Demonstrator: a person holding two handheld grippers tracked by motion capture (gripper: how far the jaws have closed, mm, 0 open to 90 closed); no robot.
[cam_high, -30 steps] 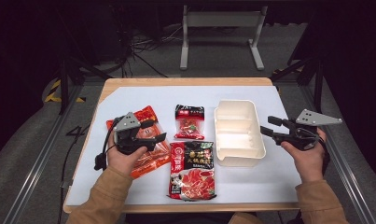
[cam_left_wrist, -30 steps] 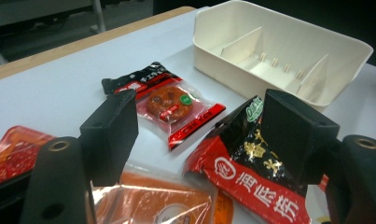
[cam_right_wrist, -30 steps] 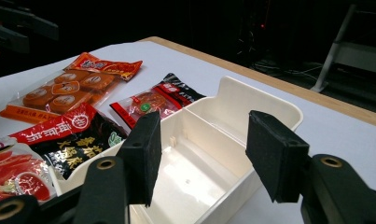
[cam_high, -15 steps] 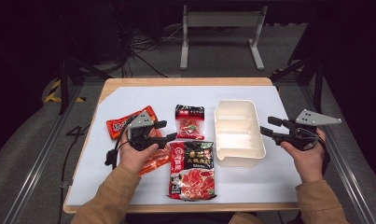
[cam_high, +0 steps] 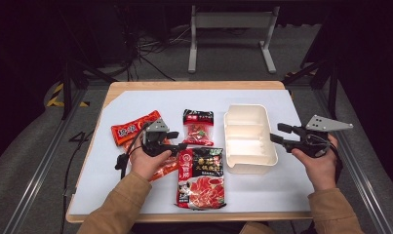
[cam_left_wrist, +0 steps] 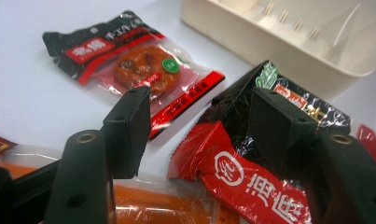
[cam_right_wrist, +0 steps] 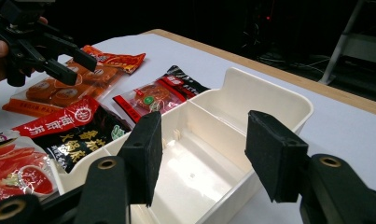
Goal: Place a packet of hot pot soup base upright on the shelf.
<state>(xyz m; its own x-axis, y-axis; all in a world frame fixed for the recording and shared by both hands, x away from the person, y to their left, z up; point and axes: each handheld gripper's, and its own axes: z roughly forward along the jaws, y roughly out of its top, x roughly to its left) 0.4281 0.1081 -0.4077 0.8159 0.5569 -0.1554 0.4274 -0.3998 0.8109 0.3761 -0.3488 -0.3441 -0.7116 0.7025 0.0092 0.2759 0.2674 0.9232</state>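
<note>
Left gripper [cam_high: 177,145] is held over the top corner of the large red-and-black packet [cam_high: 201,178] near the tabletop's front edge, jaws apart, just been closing, clamped on nothing. White divided tray [cam_high: 248,139] sits right of centre. Right gripper [cam_high: 277,134] is held at the tray's right rim, jaws parted, empty.

Large packet [cam_left_wrist: 251,186] — "海底" in white.

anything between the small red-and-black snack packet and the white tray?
Nothing. In the high view, bare white table cover separates the small snack packet from the white tray; the left gripper view shows the same gap.
</note>
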